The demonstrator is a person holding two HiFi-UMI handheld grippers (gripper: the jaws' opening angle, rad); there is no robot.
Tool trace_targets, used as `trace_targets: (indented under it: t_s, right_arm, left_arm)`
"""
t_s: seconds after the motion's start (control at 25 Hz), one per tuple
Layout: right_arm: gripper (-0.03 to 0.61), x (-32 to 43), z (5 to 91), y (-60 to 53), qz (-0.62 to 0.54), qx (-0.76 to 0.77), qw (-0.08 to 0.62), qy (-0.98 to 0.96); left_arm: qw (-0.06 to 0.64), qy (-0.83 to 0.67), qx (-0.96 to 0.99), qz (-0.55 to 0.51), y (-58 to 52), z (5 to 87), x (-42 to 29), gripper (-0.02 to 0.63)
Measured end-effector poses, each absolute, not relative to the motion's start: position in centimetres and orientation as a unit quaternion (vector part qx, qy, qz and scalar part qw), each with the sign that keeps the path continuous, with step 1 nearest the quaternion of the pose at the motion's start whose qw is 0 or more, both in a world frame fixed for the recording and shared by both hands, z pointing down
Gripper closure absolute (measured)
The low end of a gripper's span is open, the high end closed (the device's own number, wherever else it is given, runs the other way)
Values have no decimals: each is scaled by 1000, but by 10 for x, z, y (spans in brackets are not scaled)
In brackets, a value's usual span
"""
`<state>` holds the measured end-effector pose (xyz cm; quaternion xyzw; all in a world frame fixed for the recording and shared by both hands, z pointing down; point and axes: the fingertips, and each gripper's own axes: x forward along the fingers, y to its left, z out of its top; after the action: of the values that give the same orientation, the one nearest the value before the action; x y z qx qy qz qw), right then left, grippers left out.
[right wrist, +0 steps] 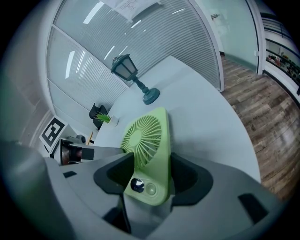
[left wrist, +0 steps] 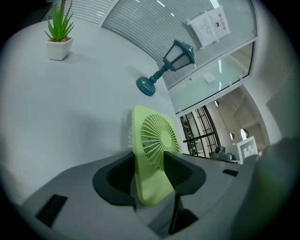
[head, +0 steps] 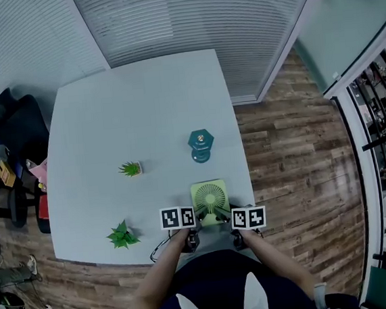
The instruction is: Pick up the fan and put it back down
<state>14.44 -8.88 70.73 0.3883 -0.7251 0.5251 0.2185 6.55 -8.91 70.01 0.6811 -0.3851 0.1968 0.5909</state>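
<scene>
From the head view, the fan stands at the near edge of the table, right in front of the person, with the left gripper and right gripper meeting at its foot from either side. A small lamp stands further back on the table, and a potted plant sits off to the left. The fan's long axis runs up from the table and its round grille faces back toward the person. From up here I can't tell for sure whether its base rests on the table or is just clear of it. In the left gripper view the fan shows almost edge-on, upright between the jaws. They are closed partway onto its lower body, one pad on the back and one on the grille side. The right gripper view shows the same from the other side: the jaws are clamped on the bottom corner, where the button sits, and the grille rises above them. I'd say the grasp is made with both hands and the task is at or near its start. There is no clear lift, and setting the fan down again and letting go are yet to come.
</scene>
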Motion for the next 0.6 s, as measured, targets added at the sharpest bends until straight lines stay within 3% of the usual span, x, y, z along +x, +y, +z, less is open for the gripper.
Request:
trace_targets:
  t_s: [0.6]
  right_arm:
    - [331, 144, 713, -86, 507, 373, 232, -742]
  left_arm:
    - [589, -378, 686, 201, -84, 705, 66, 417]
